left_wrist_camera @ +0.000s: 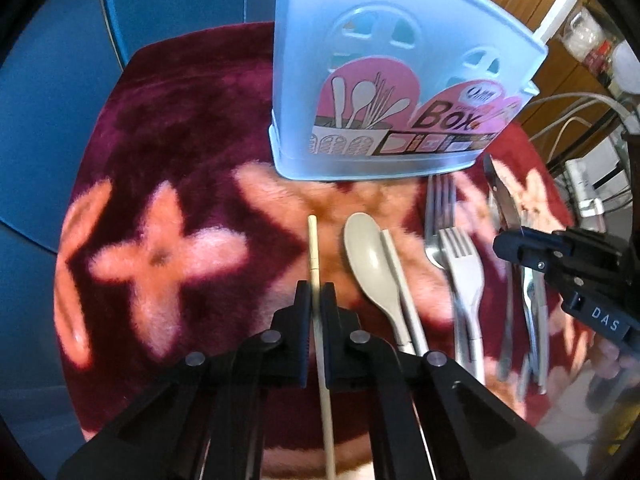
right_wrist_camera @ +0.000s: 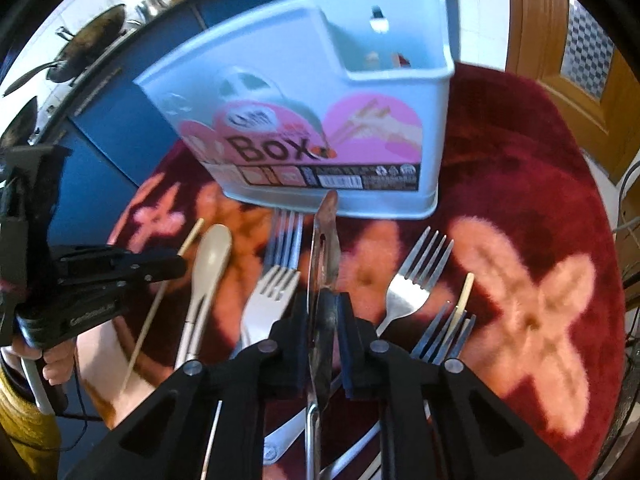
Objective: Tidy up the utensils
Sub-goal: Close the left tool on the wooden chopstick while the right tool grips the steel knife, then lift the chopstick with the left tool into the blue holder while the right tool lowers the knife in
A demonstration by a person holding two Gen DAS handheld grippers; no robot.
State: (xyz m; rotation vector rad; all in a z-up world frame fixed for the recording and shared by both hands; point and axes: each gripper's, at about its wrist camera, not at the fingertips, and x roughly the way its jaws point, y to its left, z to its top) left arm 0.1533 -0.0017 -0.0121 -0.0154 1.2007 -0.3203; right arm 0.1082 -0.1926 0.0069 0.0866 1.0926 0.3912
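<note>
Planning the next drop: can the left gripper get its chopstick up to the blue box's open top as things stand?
Probably yes. The left gripper is shut on the chopstick, and nothing stands between it and the blue utensil box, which is upright just ahead on the red mat.

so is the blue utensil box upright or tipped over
Upright: the utensil box stands on its base on the red rug, open top facing up.

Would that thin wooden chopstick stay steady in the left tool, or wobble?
The chopstick looks stiff and light, so bending seems unlikely. The left tool pinches it partway along, so the long ends may pivot. Being smooth and slim, it might slip.
</note>
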